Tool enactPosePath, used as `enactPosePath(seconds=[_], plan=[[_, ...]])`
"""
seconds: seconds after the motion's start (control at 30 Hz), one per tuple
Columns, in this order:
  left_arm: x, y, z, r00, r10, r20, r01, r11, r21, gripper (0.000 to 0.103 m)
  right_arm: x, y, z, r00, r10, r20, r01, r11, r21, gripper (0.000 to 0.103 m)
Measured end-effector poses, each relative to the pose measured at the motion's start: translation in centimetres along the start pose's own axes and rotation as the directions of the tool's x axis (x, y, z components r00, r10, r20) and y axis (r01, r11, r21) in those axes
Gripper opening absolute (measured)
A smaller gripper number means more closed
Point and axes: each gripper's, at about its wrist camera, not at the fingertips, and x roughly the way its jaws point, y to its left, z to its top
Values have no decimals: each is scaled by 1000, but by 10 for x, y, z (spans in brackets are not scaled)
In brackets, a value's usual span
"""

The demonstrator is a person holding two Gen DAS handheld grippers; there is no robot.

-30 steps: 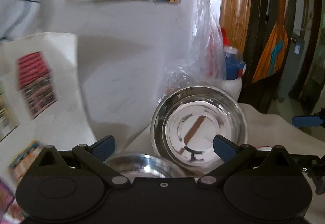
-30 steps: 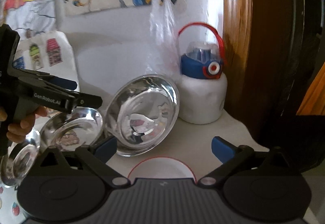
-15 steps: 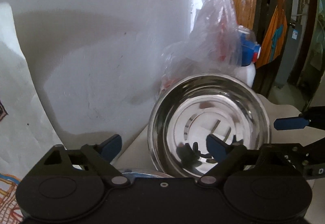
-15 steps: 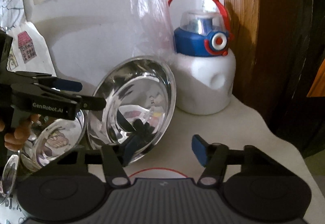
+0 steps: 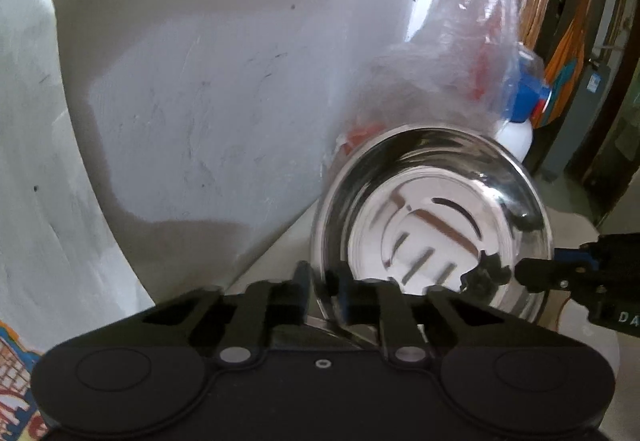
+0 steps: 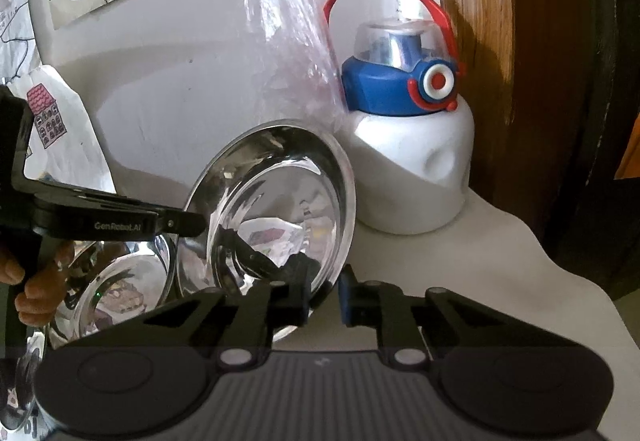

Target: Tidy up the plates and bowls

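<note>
A large steel plate stands tilted on edge against the wall; it also shows in the right wrist view. My left gripper is shut on its lower left rim. My right gripper is shut on its lower right rim. The left gripper shows from the side in the right wrist view, and the right gripper shows at the plate's right edge in the left wrist view. A smaller steel bowl sits left of the plate, and another steel dish lies at the far left.
A white bottle with a blue lid and red handle stands right of the plate, with a clear plastic bag behind it. The white wall is close behind. A wooden door frame is at right. The white tabletop ends at right.
Both grippers moved in on the large plate and closed on its rim, left on the left side, right on the right. The plate fills more of both views.
</note>
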Motion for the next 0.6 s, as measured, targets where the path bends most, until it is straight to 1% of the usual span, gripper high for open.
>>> enactPosePath(seconds=[0.1,0.23,0.47,0.6], plan=[[-1,1,3,1000,-2,4,3,1000,-23,12,-8,0,-1,1000,-1,18,1,1000,7,15],[-14,2,3,999,-13,38,15,998,-58,11,-22,1,4,999,-6,52,5,1000,7,14],[-51,-8,19,993,-16,119,24,997,-70,10,-57,11,20,992,-10,123,11,1000,-6,14],[-69,-10,23,989,-11,150,24,996,-81,10,-70,23,28,991,8,130,-6,1000,-19,14]])
